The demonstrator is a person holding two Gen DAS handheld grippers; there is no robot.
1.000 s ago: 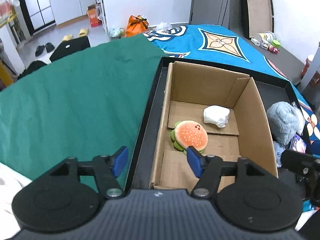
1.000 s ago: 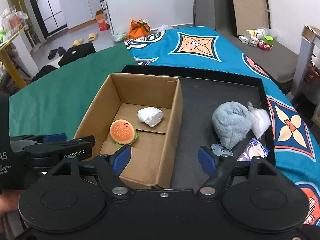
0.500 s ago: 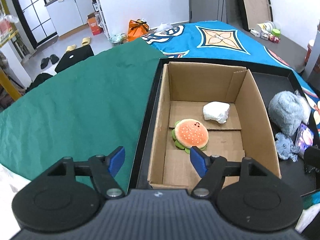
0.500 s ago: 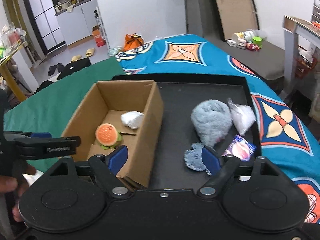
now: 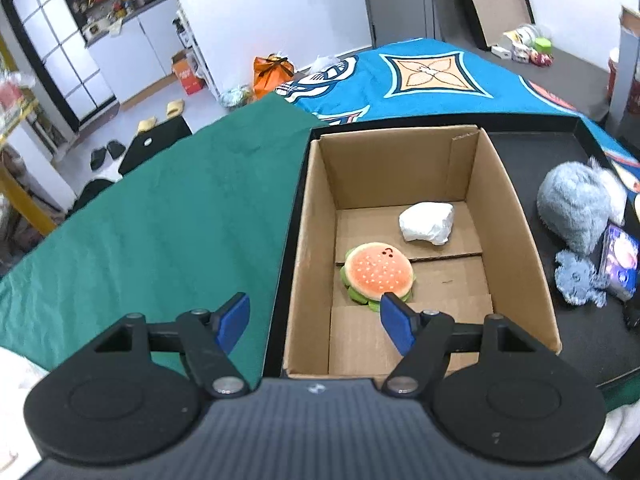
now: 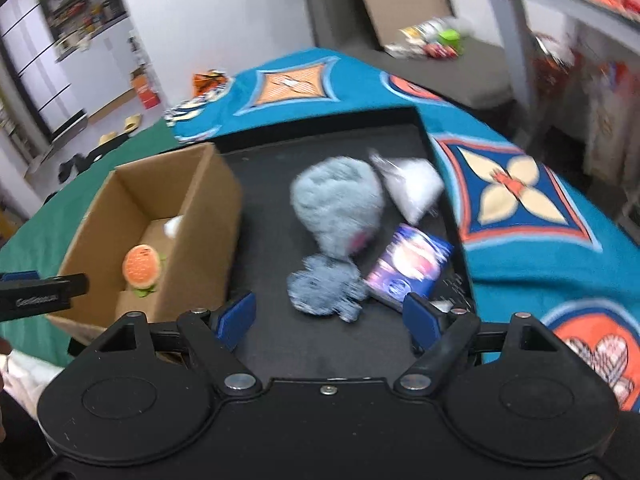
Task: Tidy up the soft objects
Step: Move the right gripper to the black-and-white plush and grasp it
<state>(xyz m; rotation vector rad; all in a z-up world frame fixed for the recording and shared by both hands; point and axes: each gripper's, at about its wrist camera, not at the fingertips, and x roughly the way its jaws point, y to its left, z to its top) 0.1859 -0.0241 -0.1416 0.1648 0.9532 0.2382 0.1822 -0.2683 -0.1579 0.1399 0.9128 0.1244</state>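
Note:
An open cardboard box (image 5: 508, 216) (image 6: 200, 208) stands at the left end of a black tray (image 6: 332, 344). A plush burger (image 5: 378, 272) (image 6: 143, 267) and a white soft lump (image 5: 427, 223) lie inside it. On the tray to the box's right lie a big grey fluffy toy (image 6: 336, 204) (image 5: 572, 204), a small blue-grey fuzzy piece (image 6: 326, 288) (image 5: 578, 278), a clear white-filled bag (image 6: 412, 188) and a purple packet (image 6: 408, 264). My left gripper (image 5: 314, 318) is open and empty over the box's near left wall. My right gripper (image 6: 330, 320) is open and empty just before the fuzzy piece.
A green cloth (image 5: 168, 216) covers the table left of the tray; a blue patterned cloth (image 6: 520, 184) lies to the right and behind. The left gripper's finger (image 6: 44, 290) shows at the right wrist view's left edge. A grey bench with small items (image 6: 436, 40) stands behind.
My right gripper has swung right, from over the box to above the tray facing the grey toys. My left gripper has pulled back slightly. Both stay open.

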